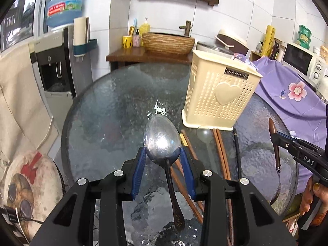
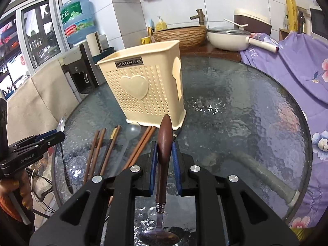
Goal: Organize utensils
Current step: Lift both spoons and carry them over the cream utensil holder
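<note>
Tongs first: my left gripper is clamped on the bowl of a metal spoon, blue pads pressing its 2 edges. The bowl faces up and the dark handle hangs down between the arms toward me. My right gripper is closed narrow on the brown handle of a second spoon; handle tip points up and away, and the metal bowl hangs low near the camera. Both spoons are lifted clear of the round glass table.

On the glass just beyond the pads lie several brown wooden chopsticks in loose pairs, 1 clear plastic spoon among them, and 1 black chopstick. Behind these stands the cream perforated utensil holder, upright, heart on its front, touching the table. Its inside cannot be seen.
</note>
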